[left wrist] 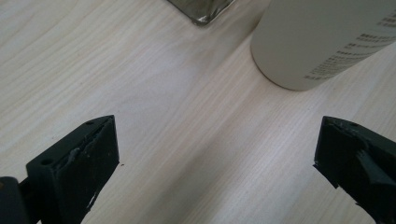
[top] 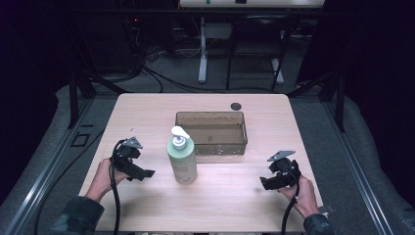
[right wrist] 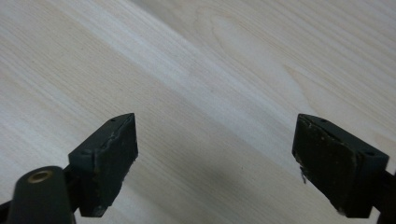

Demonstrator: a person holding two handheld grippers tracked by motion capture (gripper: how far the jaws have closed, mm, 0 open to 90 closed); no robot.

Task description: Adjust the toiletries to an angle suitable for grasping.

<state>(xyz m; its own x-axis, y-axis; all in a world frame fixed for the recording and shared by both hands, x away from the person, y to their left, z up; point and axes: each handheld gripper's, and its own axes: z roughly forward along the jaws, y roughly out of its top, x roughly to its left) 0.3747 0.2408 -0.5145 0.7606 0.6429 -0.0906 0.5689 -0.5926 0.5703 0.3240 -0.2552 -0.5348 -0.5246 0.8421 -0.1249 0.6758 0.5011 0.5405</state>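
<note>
A pale green pump bottle [top: 182, 159] with a white pump head stands upright on the wooden table [top: 230, 196], just in front of the left corner of a translucent brown tray [top: 211, 132]. My left gripper [top: 145, 174] is open a short way to the left of the bottle, jaws pointing at it, nothing between them. In the left gripper view the bottle's base [left wrist: 322, 42] sits ahead of the gripper [left wrist: 217, 154] at upper right, with the tray's corner [left wrist: 201, 10] beyond. My right gripper [top: 263, 183] is open over bare wood to the bottle's right, and its jaws [right wrist: 215, 158] stand wide apart.
A small dark round disc [top: 236, 105] lies near the table's far edge behind the tray. Beyond the table stand a white table leg [top: 202, 49], cables and dark frames. Black rails run along both sides of the table.
</note>
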